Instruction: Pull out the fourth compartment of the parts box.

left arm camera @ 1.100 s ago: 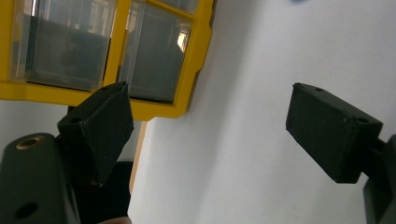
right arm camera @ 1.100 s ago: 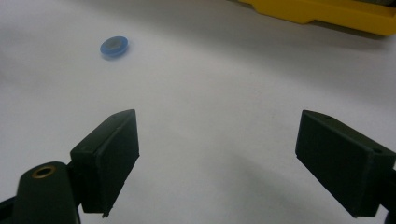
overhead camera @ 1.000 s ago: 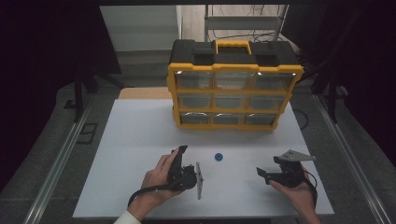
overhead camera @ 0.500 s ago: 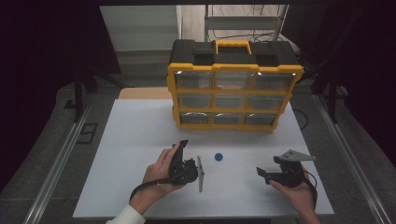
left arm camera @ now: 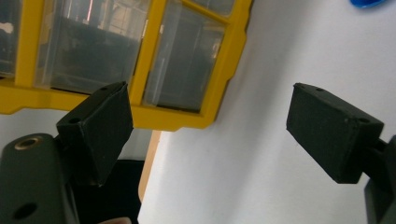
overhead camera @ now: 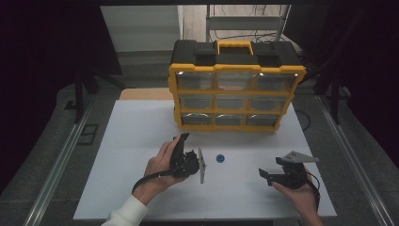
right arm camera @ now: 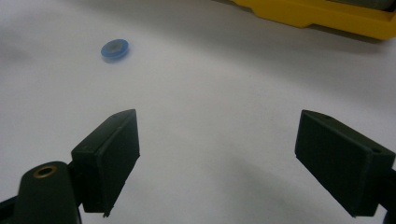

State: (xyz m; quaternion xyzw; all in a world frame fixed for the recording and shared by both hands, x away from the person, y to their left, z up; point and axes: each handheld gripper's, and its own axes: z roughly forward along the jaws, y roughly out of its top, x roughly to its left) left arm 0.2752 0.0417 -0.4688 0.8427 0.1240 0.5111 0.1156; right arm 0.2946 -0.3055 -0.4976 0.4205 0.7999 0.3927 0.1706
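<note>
Blue round cap (overhead camera: 219, 158), a small plastic disc, lay flat on the white counter (overhead camera: 136, 141), between the two hand-held grippers and touched by neither.

Left hand-held gripper (overhead camera: 184, 137), black and held in the person's left hand (overhead camera: 160, 167), sat just left of the cap, tilted on its side with its grey plate facing the cap. In the left gripper view its two black jaws stood wide apart with nothing between them, pointing at the lower corner of the yellow and black plastic drawer organiser (left arm camera: 140, 70), with the cap at the top right edge (left arm camera: 369, 2).

Right hand-held gripper (overhead camera: 262, 173), black and held in the person's right hand (overhead camera: 301, 197), rested low near the front right of the counter, well apart from the cap. In the right gripper view its jaws (right arm camera: 215, 163) were also spread wide and empty over bare white surface, with the cap ahead and to the left (right arm camera: 114, 49).

Behind both, the organiser (overhead camera: 235, 89) stood upright at the far side of the counter, with three rows of clear drawers, all closed, and a yellow carry handle on top.
</note>
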